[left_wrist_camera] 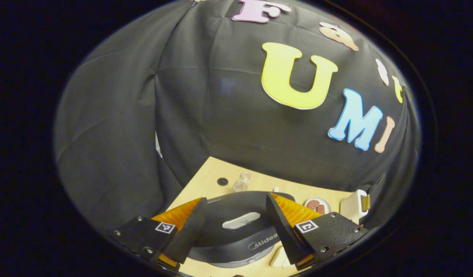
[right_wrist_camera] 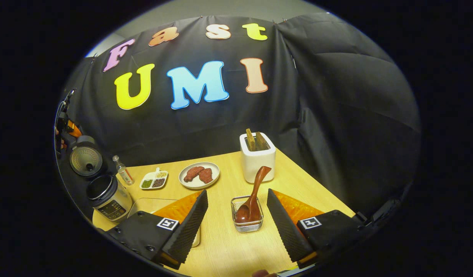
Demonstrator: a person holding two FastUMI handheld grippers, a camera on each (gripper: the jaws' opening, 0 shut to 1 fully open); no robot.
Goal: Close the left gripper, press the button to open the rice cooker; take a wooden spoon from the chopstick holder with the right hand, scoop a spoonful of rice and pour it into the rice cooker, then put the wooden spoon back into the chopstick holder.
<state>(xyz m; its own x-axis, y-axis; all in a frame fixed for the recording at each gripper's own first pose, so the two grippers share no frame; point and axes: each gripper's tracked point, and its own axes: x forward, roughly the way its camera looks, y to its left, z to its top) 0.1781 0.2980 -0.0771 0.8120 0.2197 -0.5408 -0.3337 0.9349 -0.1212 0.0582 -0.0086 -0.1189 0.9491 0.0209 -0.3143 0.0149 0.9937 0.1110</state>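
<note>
The rice cooker [right_wrist_camera: 107, 196] stands at the table's left end with its lid [right_wrist_camera: 86, 157] raised, inner side facing me. In the left gripper view the dark lid [left_wrist_camera: 236, 231] with its pale button [left_wrist_camera: 242, 220] lies below, between the fingers of my open left gripper [left_wrist_camera: 235, 198]. That gripper [right_wrist_camera: 65, 129] also appears above the raised lid, held by a hand. A wooden spoon [right_wrist_camera: 253, 196] stands bowl-down in the wire chopstick holder [right_wrist_camera: 247, 221]. My right gripper [right_wrist_camera: 236, 192] is open, with the holder just ahead between its fingers, touching nothing.
A white toaster [right_wrist_camera: 257, 157] with bread stands behind the holder. A plate of meat [right_wrist_camera: 199, 175], a divided spice dish [right_wrist_camera: 154, 179] and a small bottle [right_wrist_camera: 122, 169] sit mid-table. A pale container [right_wrist_camera: 196, 238] is half hidden under my right gripper's left finger.
</note>
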